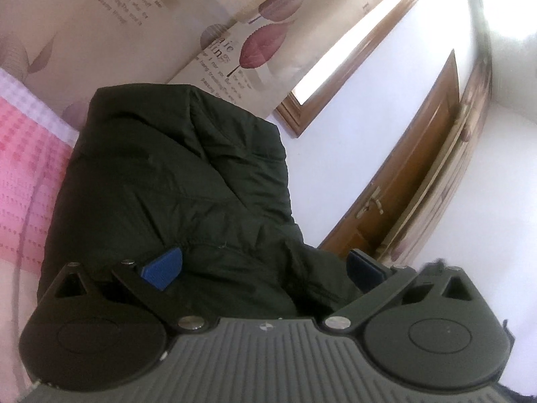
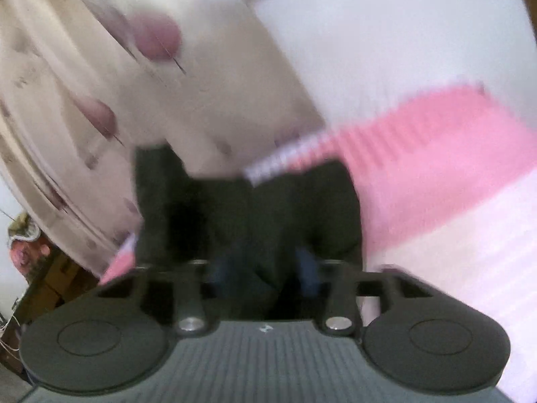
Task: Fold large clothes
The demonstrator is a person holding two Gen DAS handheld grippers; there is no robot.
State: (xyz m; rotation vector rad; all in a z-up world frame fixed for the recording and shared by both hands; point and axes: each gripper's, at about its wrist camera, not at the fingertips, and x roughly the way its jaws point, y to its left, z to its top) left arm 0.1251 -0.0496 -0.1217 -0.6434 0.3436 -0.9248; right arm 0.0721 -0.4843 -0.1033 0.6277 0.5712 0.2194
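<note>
A large black padded jacket [image 1: 174, 181] fills the middle of the left wrist view, lifted above the pink bed cover [image 1: 23, 174]. My left gripper [image 1: 263, 267] has its blue pads [image 1: 162, 267] wide apart, with a thick fold of the jacket between them. In the blurred right wrist view the same black jacket [image 2: 248, 208] hangs in front of my right gripper [image 2: 265, 273], whose blue pads [image 2: 307, 273] stand close together with black fabric between them.
A pink and white checked bed cover [image 2: 436, 154] lies below. Behind are a curtain with purple leaf prints [image 1: 255, 50], a white wall, a wooden door [image 1: 412, 174] and a wood-framed window [image 1: 339, 63]. Clutter [image 2: 30, 255] sits at the left of the right wrist view.
</note>
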